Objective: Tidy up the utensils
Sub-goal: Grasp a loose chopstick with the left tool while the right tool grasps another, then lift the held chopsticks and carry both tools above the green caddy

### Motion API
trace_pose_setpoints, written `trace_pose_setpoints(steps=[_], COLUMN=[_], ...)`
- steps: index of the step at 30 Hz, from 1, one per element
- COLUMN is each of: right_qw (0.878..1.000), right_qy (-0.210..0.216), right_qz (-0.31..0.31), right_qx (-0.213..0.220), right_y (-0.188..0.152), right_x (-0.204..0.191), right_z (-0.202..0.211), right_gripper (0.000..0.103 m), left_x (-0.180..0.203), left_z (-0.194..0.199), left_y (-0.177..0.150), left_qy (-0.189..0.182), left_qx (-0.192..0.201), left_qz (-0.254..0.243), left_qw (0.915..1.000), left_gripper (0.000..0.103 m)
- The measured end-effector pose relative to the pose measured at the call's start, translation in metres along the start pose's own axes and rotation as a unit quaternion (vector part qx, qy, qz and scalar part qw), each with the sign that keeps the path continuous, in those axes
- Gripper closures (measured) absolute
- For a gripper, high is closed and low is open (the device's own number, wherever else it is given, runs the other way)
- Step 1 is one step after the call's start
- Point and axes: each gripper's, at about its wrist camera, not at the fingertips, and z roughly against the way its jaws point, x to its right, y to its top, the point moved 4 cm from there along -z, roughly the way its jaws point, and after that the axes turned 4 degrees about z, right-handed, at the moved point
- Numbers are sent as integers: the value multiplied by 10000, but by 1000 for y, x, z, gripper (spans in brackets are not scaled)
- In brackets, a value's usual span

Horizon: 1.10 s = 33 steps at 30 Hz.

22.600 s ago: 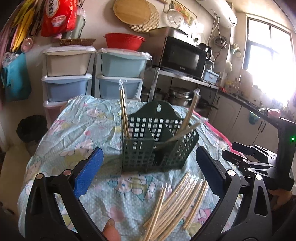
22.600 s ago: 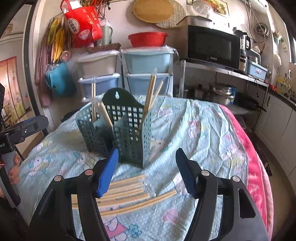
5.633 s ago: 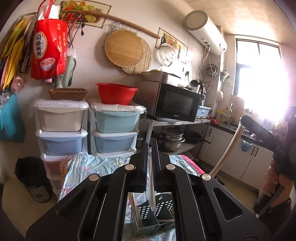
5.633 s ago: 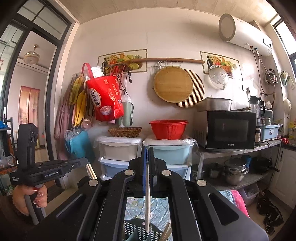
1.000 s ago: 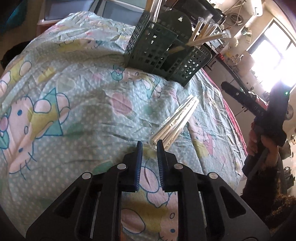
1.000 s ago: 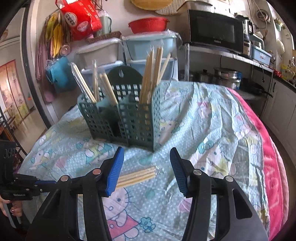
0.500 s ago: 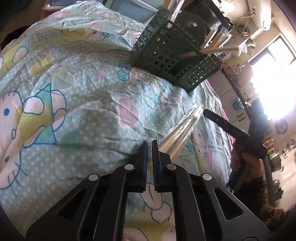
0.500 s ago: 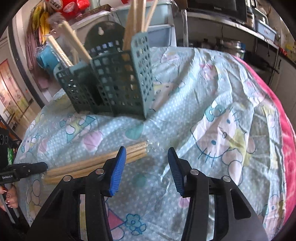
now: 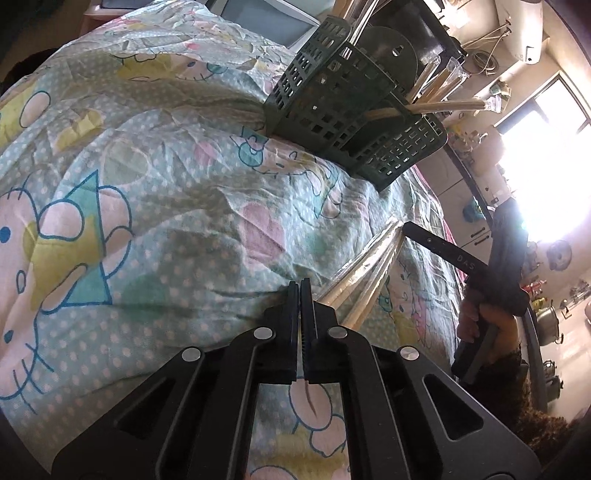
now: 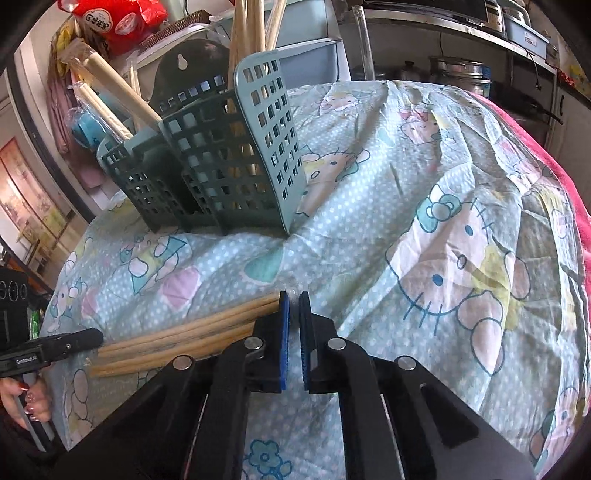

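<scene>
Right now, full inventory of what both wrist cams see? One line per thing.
utensil basket: one, dark green, perforated, upright at the far side of the table.
chopsticks in basket: several, pale wood, some in clear sleeves, sticking out of its compartments.
loose chopsticks: a few, pale wood, in clear sleeves, lying on the cloth nearest the grippers.
tablecloth: one, light blue with cartoon cats, covers the table.
microwave: one, black, on the shelf behind.
red bag: one, hanging on the wall.
left gripper: black, jaws closed at the sleeves' near end.
right gripper: blue pads, nearly closed at the sleeves' opposite end.
</scene>
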Motion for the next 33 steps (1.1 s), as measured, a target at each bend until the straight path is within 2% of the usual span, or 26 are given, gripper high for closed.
trace_pose_setpoints(steps=[7, 16, 33], right_qw=[9992, 9935, 9745], right_qy=[66, 92, 255], right_qz=[-98, 146, 638], right_qx=[371, 1126, 2135], right_y=[7, 31, 70], right_x=[0, -16, -53], right_z=[26, 84, 160], right_gripper=[102, 102, 102], left_x=[1, 21, 83], left_z=[6, 42, 102], left_y=[1, 14, 57], left_qy=[-14, -345, -801], left_qx=[133, 559, 1385], left_qz=[-52, -186, -700], left_qw=[9999, 9977, 9846], left_gripper=[103, 103, 103])
